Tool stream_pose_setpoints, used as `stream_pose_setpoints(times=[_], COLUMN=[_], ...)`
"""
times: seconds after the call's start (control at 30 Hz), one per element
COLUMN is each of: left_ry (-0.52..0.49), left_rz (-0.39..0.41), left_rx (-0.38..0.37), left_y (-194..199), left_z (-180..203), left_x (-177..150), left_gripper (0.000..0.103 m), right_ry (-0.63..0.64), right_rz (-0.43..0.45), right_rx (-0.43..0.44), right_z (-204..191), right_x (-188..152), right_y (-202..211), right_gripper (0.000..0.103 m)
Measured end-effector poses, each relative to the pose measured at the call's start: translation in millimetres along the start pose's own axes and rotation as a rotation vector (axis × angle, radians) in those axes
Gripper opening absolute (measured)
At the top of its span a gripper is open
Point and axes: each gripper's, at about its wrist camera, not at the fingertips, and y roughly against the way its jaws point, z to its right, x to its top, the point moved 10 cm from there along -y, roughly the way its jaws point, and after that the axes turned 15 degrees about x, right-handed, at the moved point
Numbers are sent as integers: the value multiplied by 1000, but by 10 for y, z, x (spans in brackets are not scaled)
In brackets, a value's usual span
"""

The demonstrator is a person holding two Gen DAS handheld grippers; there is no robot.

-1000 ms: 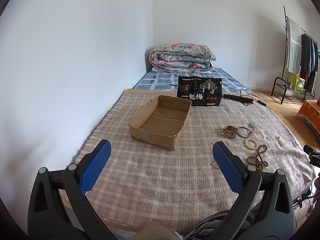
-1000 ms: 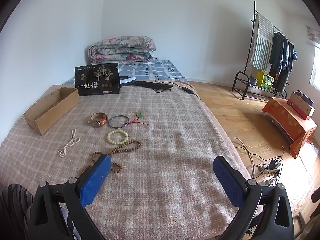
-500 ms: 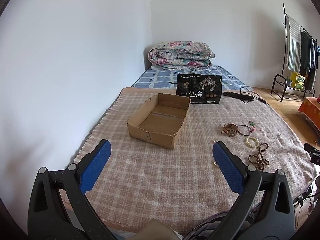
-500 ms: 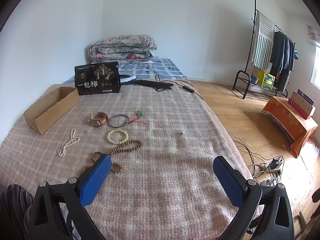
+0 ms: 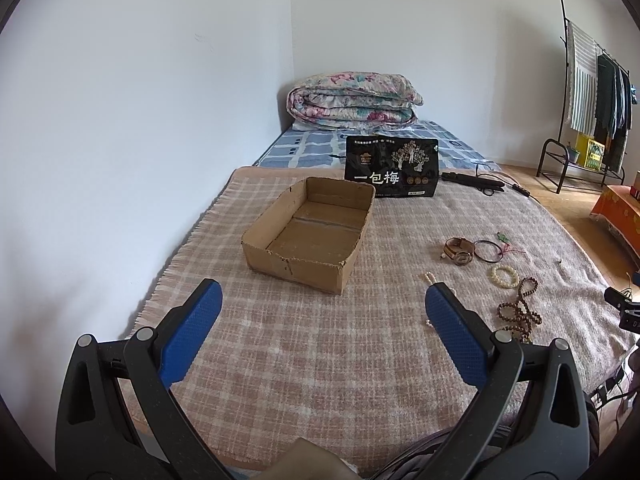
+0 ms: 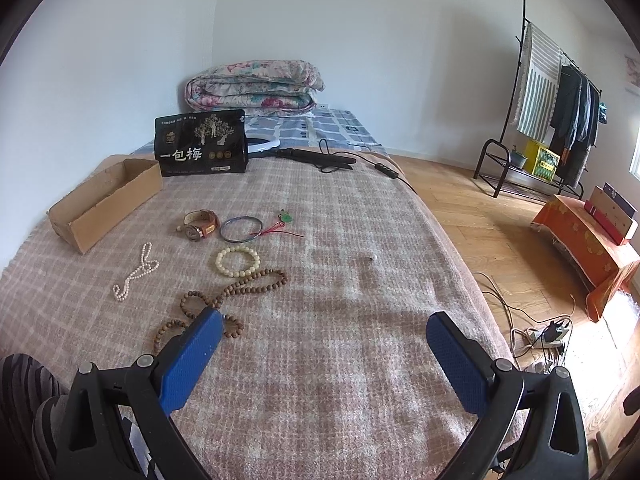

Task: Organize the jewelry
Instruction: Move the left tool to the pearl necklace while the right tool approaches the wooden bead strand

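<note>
I found both my left claw (image 5: 320,312) and right claw (image 6: 324,344) spread and empty above the bed (image 6: 360,360), the beads (image 6: 236,292) lying loose beside the box (image 6: 104,204); light, limp, likely slippery, best pinched across a strand.

A bed (image 6: 340,360) under a checked blanket is carrying a cardboard box (image 6: 108,204) at left, with jewelry (image 6: 236,260) lying mid-frame and a black pouch (image 6: 200,144) behind.

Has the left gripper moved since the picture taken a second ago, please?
Yes, slightly. The gripper itself fills the same place in its own view, but the cardboard box and folded quilt sit a little left and higher, so the left gripper turned slightly right and down.
</note>
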Motion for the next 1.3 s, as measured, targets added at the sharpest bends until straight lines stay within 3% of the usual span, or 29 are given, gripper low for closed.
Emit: stream_pose_setpoints(times=[0.23,0.4,0.6,0.83,1.0,1.17,1.3], left_ry=[-56,-93,-150,-235,-300,-339,-341], left_rz=[-2,-11,-56,-101,-162,-234,-285], left_rx=[-84,-145,-237,-329,-371,-428,-429], left_y=[-98,-188,-369,-545,-731,-898,-1064], left_z=[242,484,825,1254,1553,1780,1859], left_x=[-40,-18,-22,-124,-307,-521,-649], left_gripper=[103,96,77,69,63,63,63], right_ry=[37,71,124,151,156,151,155], right_rz=[-45,-96,-149,-212,-247,-304,-360], right_rx=[78,135,195,283,353,379,382], right_z=[-92,-139,-249,-442,-624,-728,-754], right_x=[-55,-53,-43,-140,-190,-265,-358], right_y=[-214,-424,-693,-922,-1043,-1218,-1379], right_gripper=[103,103,103,103,103,102,98])
